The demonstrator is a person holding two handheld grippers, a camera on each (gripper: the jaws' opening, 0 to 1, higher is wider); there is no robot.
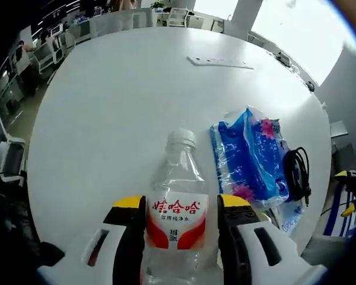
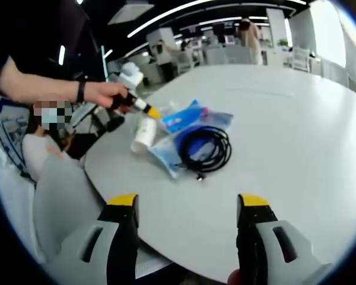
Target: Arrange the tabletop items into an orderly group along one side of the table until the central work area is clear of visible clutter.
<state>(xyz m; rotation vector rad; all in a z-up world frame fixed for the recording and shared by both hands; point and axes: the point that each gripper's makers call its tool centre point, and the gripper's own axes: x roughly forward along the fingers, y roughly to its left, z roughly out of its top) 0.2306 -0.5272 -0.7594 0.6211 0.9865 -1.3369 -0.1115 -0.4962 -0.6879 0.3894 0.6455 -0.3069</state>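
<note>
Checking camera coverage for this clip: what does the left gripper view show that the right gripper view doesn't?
Left gripper view alone: the red label on the water bottle between the left claw jaws, and a flat strip far across the table.

Right gripper view alone: the open right claw and a hand.

Both: bottle, blue packet, black cable.

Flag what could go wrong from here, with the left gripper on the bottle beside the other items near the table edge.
1. The left gripper grips the clear water bottle around its thin body; it may crush or slip.
2. The blue plastic pack and black cable lie right beside the bottle, near the white table's edge; setting it down could nudge them off.
3. The right gripper hovers open, unable to catch anything.
</note>
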